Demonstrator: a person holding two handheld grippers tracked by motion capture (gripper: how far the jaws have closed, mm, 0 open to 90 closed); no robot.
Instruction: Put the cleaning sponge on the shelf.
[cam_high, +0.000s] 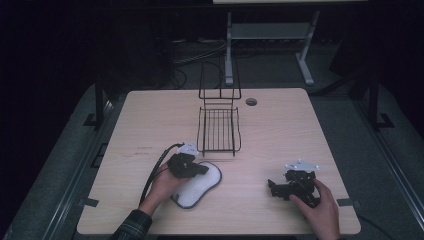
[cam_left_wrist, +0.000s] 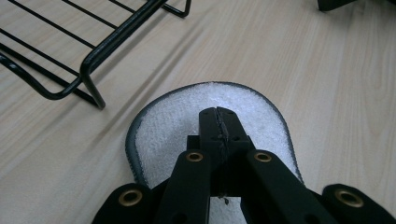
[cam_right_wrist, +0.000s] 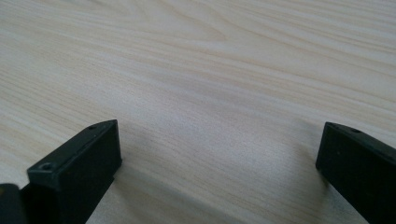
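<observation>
The white oval terry-cloth pad looks nubby and rough, with a grey stitched hem. The pale wood-grain worktop is smooth and matt. The black wire rack is glossy metal.

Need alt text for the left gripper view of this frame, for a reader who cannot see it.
The left tongs, jaws shut together, sit over a white fleecy pad with a dark grey edge lying flat on a pale wooden table. A black wire rack stands on the table at upper left, apart from the pad.

White grey-edged insole, black wire rack, pale woodgrain table
</observation>
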